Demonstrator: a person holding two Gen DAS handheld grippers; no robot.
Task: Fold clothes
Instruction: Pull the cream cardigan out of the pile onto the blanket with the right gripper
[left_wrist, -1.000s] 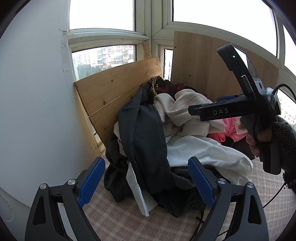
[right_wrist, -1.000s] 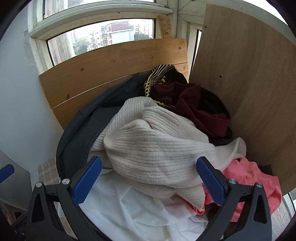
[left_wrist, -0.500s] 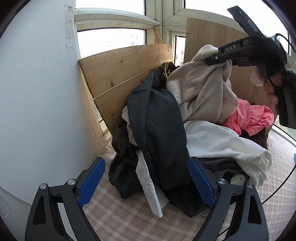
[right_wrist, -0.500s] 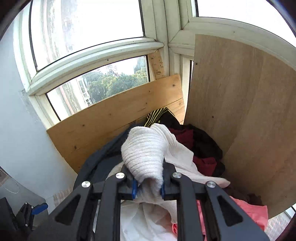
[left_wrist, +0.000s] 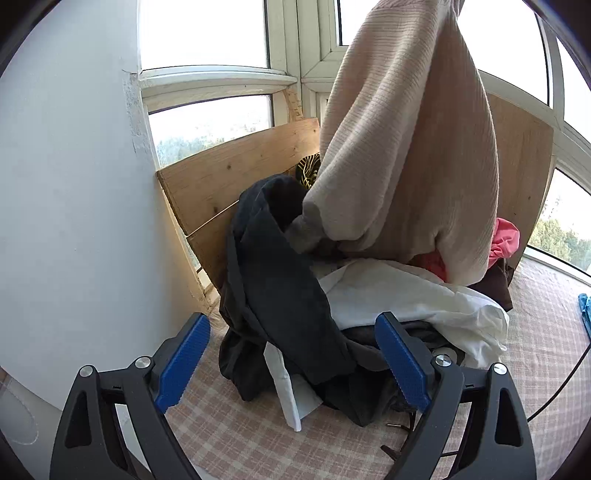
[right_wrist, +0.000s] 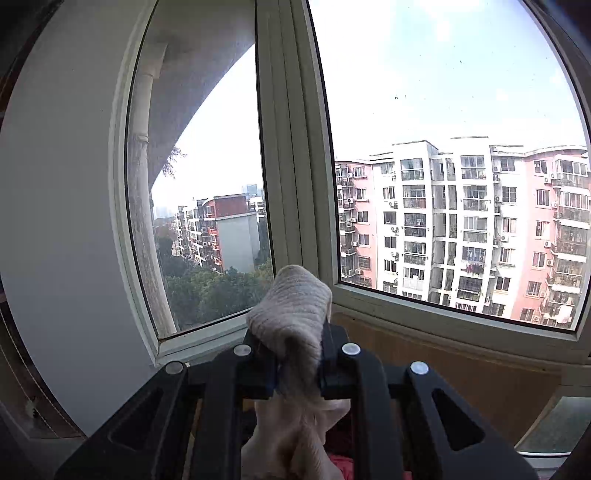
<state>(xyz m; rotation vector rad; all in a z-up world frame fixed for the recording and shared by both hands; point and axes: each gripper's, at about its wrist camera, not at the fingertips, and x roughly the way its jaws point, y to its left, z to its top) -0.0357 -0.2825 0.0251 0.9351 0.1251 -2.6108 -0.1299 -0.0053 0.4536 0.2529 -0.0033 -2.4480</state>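
the folding has barely started, as far as i can judge from here. the right gripper (right_wrist: 297, 363) has its jaws clenched on a bunched fold of the beige knit sweater (left_wrist: 406, 147), and a tuft of the knit pokes up between the black fingers against the window (right_wrist: 443, 110). that camera looks out nearly level at the apartment blocks (right_wrist: 480, 229) outside, so the sweater is held up high. from the left side i see it hanging in a long drape in front of the leaning wooden boards (left_wrist: 236, 177), its lower end just over the heap and perhaps brushing the top of it; i cannot tell if it is fully clear.

the left gripper (left_wrist: 291, 362) hangs low in front of the pile with its blue pads (left_wrist: 184, 354) spread wide and nothing between them.

everything else is unsorted: a dark grey garment (left_wrist: 280, 280) slumps down the front of the heap, a white cloth (left_wrist: 399, 295) spills to the right, a pink piece (left_wrist: 504, 240) and a yellow-and-black striped piece (left_wrist: 308, 171) peek out at the back. all of it sits on the checked cover (left_wrist: 229, 424), where i see no folded item.

so one garment is picked and none is folded. it needs spreading flat and folding, then the rest of the heap.
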